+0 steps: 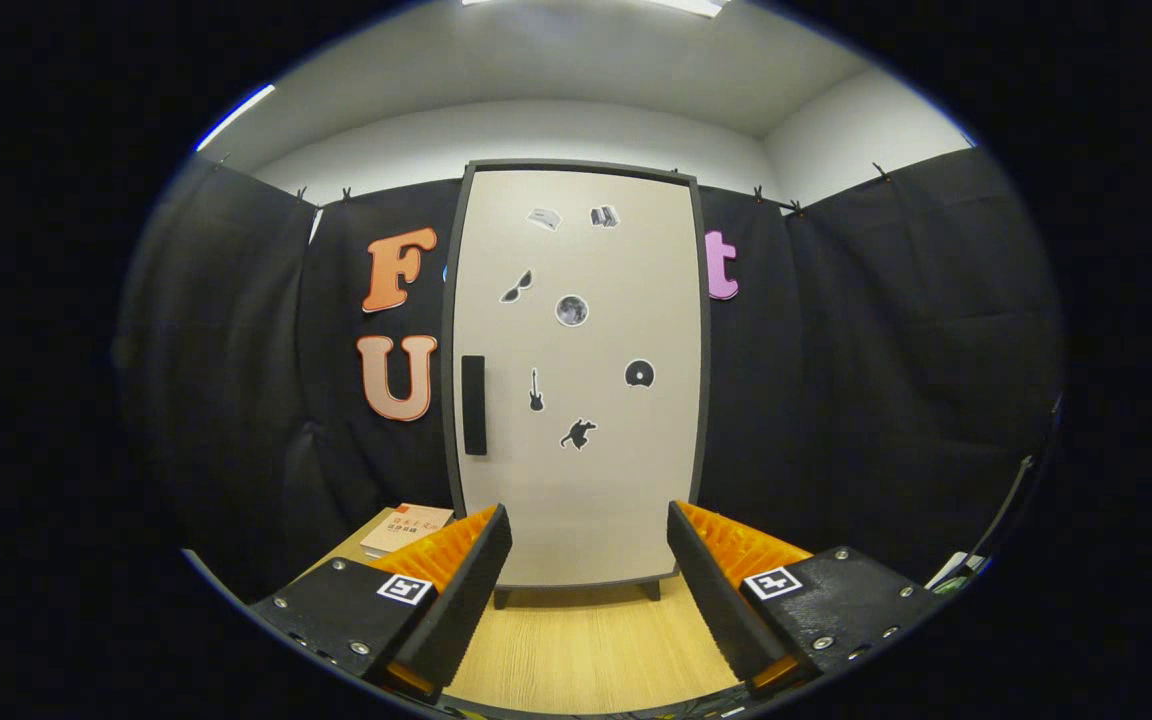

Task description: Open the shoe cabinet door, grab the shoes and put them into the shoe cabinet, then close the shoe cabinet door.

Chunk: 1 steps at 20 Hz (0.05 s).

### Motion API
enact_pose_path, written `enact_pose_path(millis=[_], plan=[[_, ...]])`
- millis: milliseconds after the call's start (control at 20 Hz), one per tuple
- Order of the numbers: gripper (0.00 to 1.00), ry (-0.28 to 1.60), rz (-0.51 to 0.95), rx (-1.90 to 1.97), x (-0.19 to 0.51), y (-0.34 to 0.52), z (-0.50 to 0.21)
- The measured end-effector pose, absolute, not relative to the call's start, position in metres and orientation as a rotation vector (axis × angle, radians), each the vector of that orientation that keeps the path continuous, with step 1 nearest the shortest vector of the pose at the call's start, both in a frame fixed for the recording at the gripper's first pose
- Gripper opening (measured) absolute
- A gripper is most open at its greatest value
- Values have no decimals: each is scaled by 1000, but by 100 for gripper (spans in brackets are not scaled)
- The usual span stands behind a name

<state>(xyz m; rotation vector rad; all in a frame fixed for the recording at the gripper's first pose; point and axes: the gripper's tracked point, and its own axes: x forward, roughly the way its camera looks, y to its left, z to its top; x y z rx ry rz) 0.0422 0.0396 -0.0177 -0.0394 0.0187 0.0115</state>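
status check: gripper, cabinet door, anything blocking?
Gripper open, holding nothing, facing the cabinet. Shoe cabinet door shut, black handle on its left edge, beyond the fingers. Book on the floor beside the cabinet; nothing between fingers and door.

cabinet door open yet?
No, the shoe cabinet door sits flush and shut in its dark frame, and the open gripper holds nothing.

shoe cabinet | upright on wooden surface | beige door closed | black handle left
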Motion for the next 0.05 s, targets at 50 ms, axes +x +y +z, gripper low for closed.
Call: enact_pose_path(millis=[50], plan=[[98, 18, 9, -42, 35, 38, -17]])
